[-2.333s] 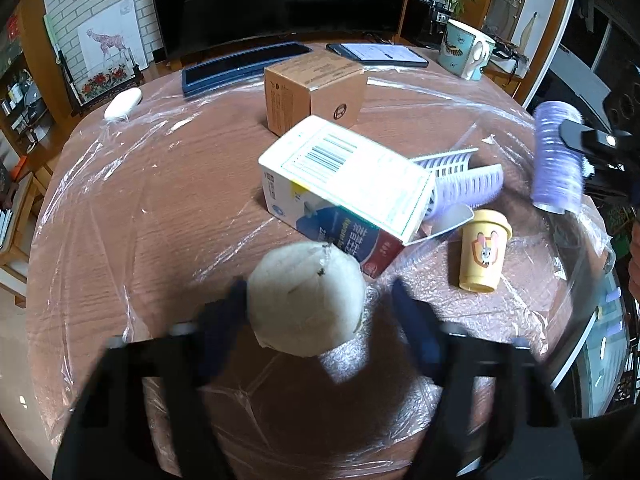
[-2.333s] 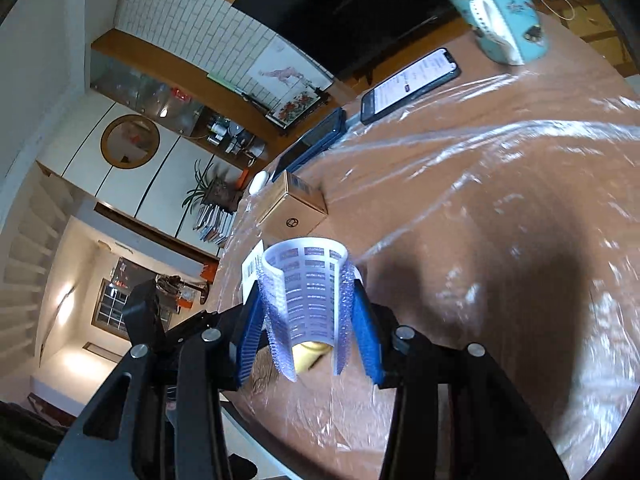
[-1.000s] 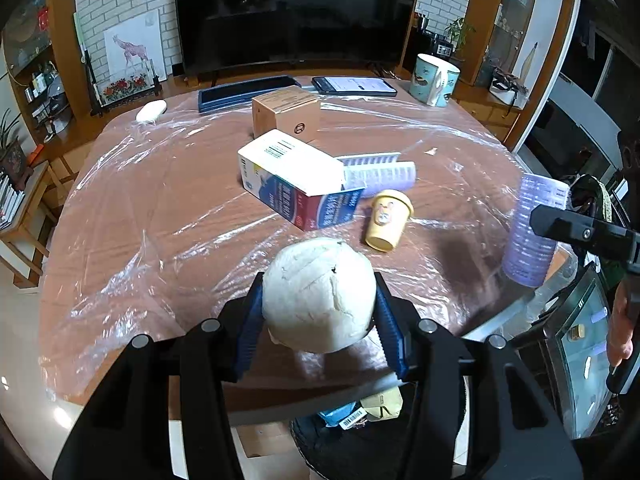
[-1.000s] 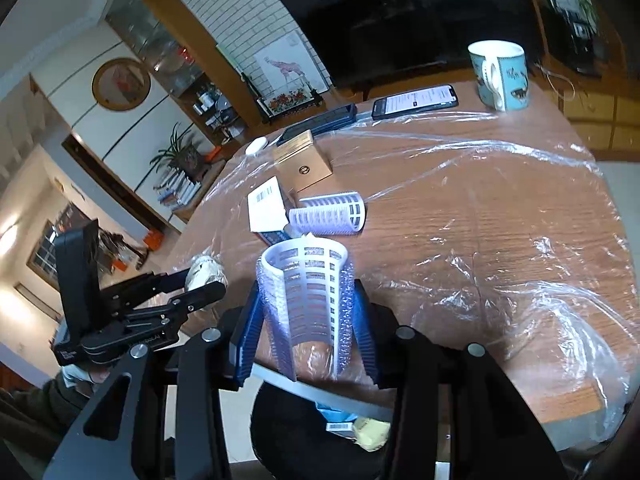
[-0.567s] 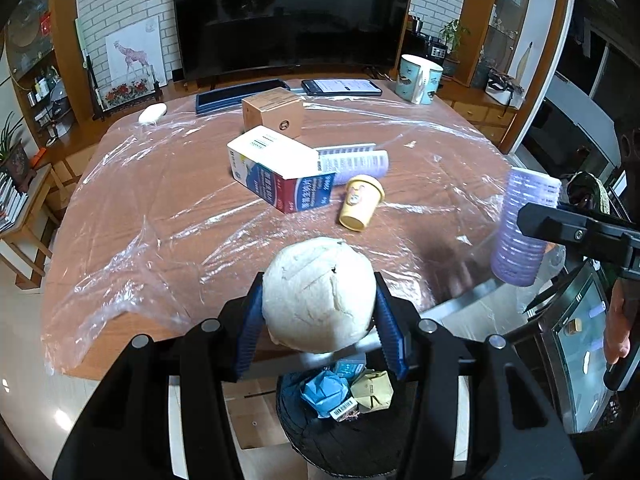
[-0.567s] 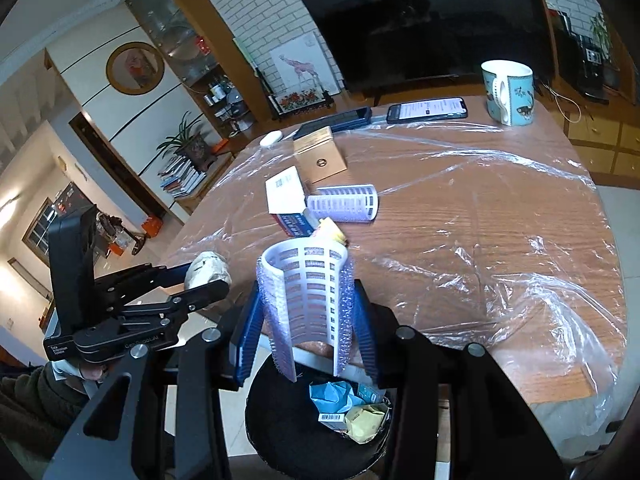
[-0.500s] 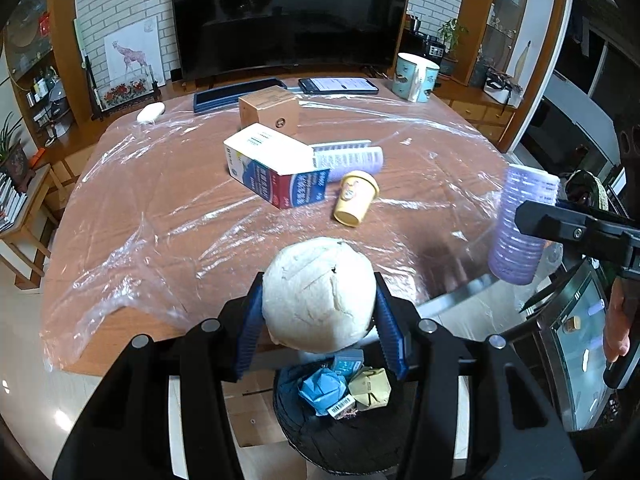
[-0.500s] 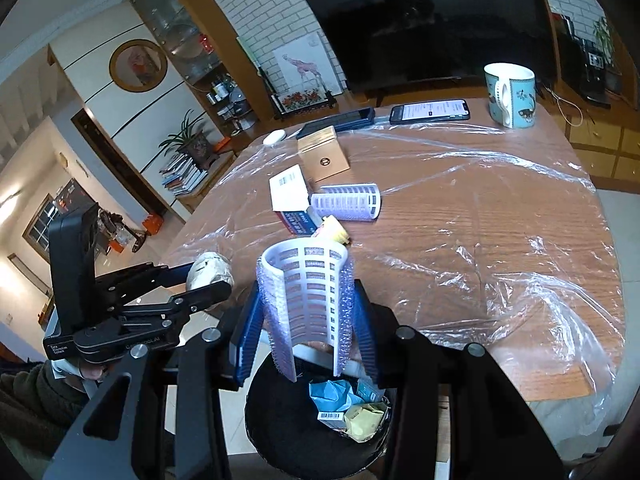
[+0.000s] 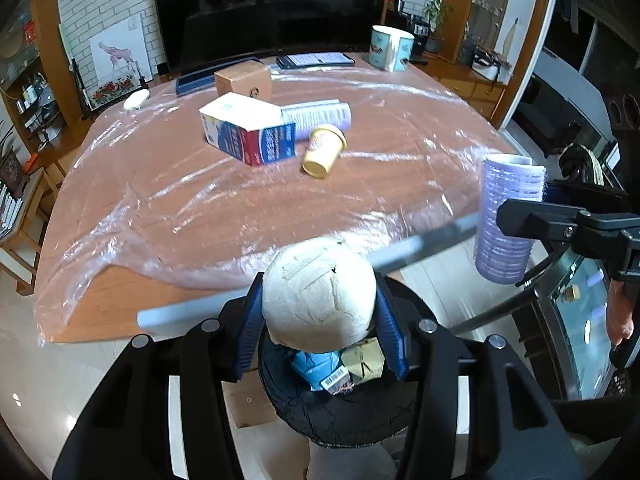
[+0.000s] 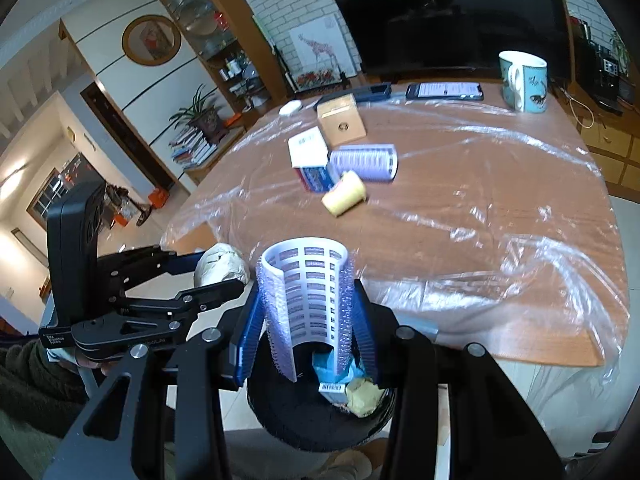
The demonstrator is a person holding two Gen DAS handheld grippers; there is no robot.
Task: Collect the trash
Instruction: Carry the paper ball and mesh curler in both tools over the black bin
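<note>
My left gripper (image 9: 319,292) is shut on a crumpled white paper ball (image 9: 318,294), held over a black trash bin (image 9: 340,408) below the table's near edge. The bin holds blue and yellowish wrappers (image 9: 320,368). My right gripper (image 10: 306,308) is shut on a purple-and-white hair roller (image 10: 308,300), also above the bin (image 10: 312,420). In the right wrist view the left gripper with the paper ball (image 10: 220,266) is at the left. In the left wrist view the roller (image 9: 506,216) hangs at the right. On the table lie a yellow cup (image 9: 323,150), a blue-and-white carton (image 9: 248,132) and another roller (image 9: 320,114).
The wooden table (image 9: 200,200) is covered with clear plastic film. At its far side stand a brown box (image 9: 242,79), a teal mug (image 9: 390,48), a phone (image 9: 316,60) and a dark tablet (image 9: 212,74). A person's sleeve (image 10: 28,384) is at the lower left.
Both grippers have drawn back from the table with their loads. The bin has come further into view under them, and the table items look farther away.
</note>
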